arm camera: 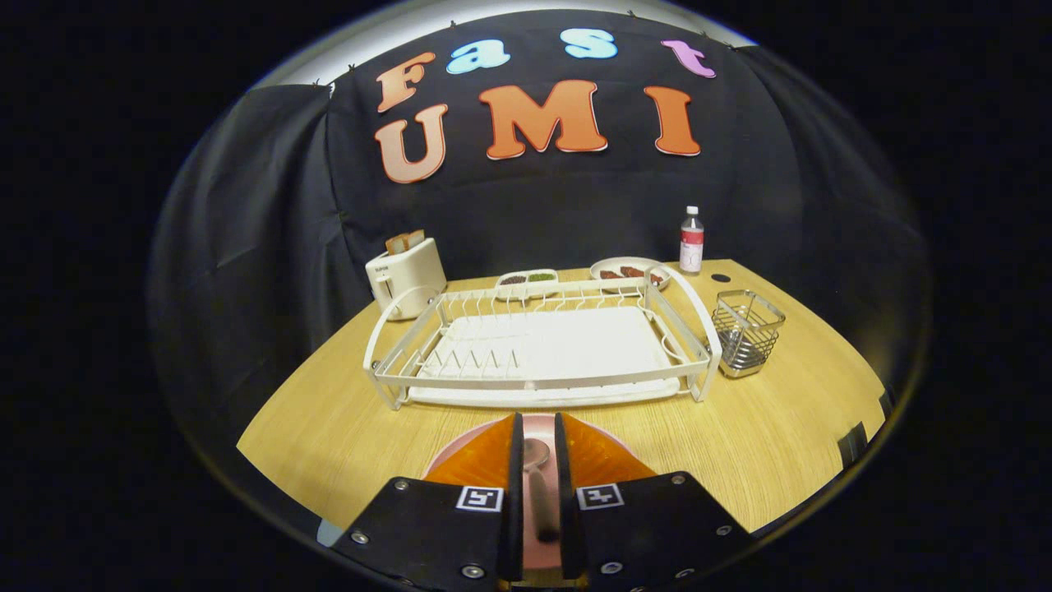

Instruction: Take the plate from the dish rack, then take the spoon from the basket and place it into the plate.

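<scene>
You work on a light wooden table [329,427] with a rounded edge, and a black cloth wall closes the booth behind it. Your gripper [537,448] points forward and a little down, low over the near part of the table, in line with the middle of the dish rack [538,349]. Its two fingers stand narrowly apart, and the spoon [538,485] lies in the gap between them, its bowl toward the rack and its handle toward you; I cannot tell if the fingers press on it or only stand beside it. Under the fingers sits one pink plate [538,427], just in front of the rack, and the spoon is over it. I count one white dish rack with no dishes in it, one wire basket [746,331] just to the right of the rack, one white toaster [404,275] behind the rack's left corner with bread in its slot, one small divided dish [527,282], one plate with food [629,272] and one bottle [691,240], all three beyond the rack near the wall.
</scene>
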